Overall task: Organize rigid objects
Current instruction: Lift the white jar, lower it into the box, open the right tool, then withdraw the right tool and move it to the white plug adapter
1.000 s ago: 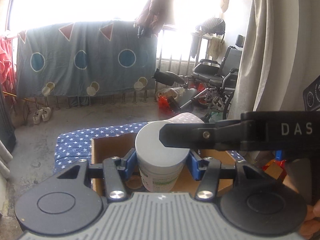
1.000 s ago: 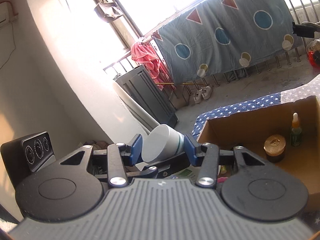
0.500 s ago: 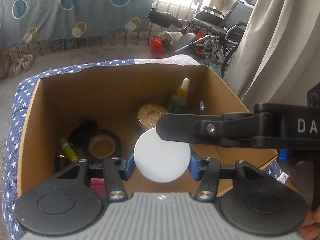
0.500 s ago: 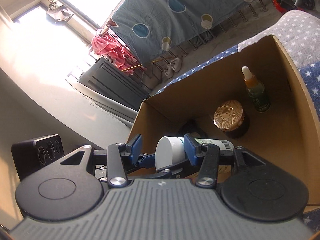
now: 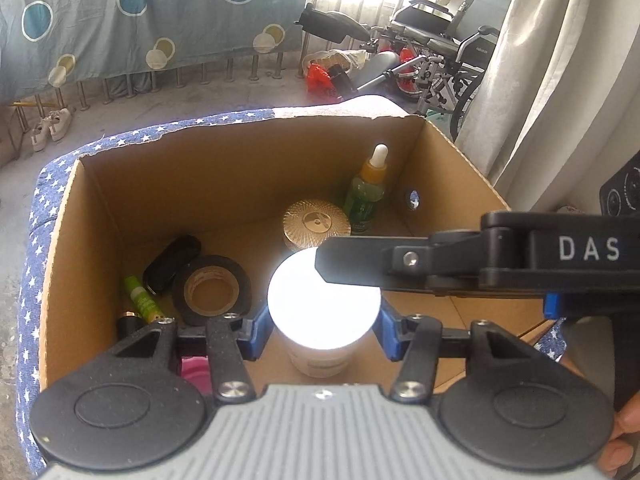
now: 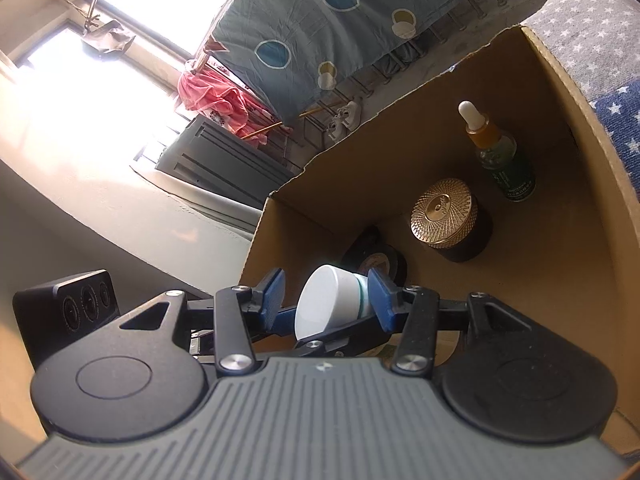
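Since a second ago both grippers have dropped from above the cardboard box (image 5: 100, 216) into its mouth, carrying the white jar (image 5: 324, 304). The left gripper (image 5: 320, 320) has its fingers clenched on the jar's sides. The right gripper (image 6: 326, 300) reaches across the lid; whether its fingers (image 6: 378, 300) press the jar I cannot tell. The jar hangs over the box's near floor, between the tape roll (image 5: 212, 290) and the bare floor on the right. Best lower it upright, clear of the gold-lidded jar (image 5: 316, 222) behind it.
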{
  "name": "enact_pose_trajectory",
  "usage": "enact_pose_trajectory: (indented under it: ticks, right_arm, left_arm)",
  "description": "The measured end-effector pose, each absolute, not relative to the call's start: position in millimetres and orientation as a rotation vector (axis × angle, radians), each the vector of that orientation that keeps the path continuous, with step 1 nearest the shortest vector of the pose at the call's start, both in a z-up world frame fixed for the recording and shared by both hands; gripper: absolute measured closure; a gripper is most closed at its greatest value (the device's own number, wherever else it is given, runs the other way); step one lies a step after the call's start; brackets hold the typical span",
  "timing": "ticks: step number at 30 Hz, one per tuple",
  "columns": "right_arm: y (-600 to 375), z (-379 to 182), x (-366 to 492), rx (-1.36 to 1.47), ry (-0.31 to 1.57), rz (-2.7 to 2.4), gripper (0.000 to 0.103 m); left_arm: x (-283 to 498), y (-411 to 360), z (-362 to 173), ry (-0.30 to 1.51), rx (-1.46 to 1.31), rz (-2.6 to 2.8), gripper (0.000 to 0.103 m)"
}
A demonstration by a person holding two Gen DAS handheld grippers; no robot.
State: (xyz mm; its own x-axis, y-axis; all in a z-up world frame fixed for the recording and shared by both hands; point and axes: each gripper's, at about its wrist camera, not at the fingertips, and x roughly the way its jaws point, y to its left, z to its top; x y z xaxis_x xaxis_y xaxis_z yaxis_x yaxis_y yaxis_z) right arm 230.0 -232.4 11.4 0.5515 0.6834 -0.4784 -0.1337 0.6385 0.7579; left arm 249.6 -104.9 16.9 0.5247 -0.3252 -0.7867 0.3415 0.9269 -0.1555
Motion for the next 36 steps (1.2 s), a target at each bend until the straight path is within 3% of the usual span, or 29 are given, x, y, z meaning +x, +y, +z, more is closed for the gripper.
enact_pose_trajectory:
  ticks: [4, 8, 13, 24, 31, 36]
  right_arm:
    - [-237, 4, 233, 0.753, 0.873, 0.519, 0.057]
    - [-243, 10, 227, 0.736, 0.842, 0.500, 0.054]
    - [-252, 25, 213, 0.728, 0.779, 0.476, 0.050]
    - [-278, 49, 125, 0.795, 0.633, 0.424, 0.041]
    - [-243, 17, 95, 0.792, 0.760, 0.460, 0.040]
    - [-207, -5, 100, 0.747, 0.854, 0.481, 0.040]
  left_arm:
    - [247, -108, 18, 0.920, 0.041, -0.402, 0.049]
    - [241, -106, 23, 0.893, 0.038, -0.411, 0.036]
    - [224, -99, 39, 0.838, 0.030, -0.405, 0.033]
    - [139, -35, 72, 0.694, -0.034, -0.413, 0.021]
    - [114, -29, 39, 0.788, -0.023, -0.420, 0.018]
    - [123, -42, 4, 0.859, 0.057, -0.328, 0.023]
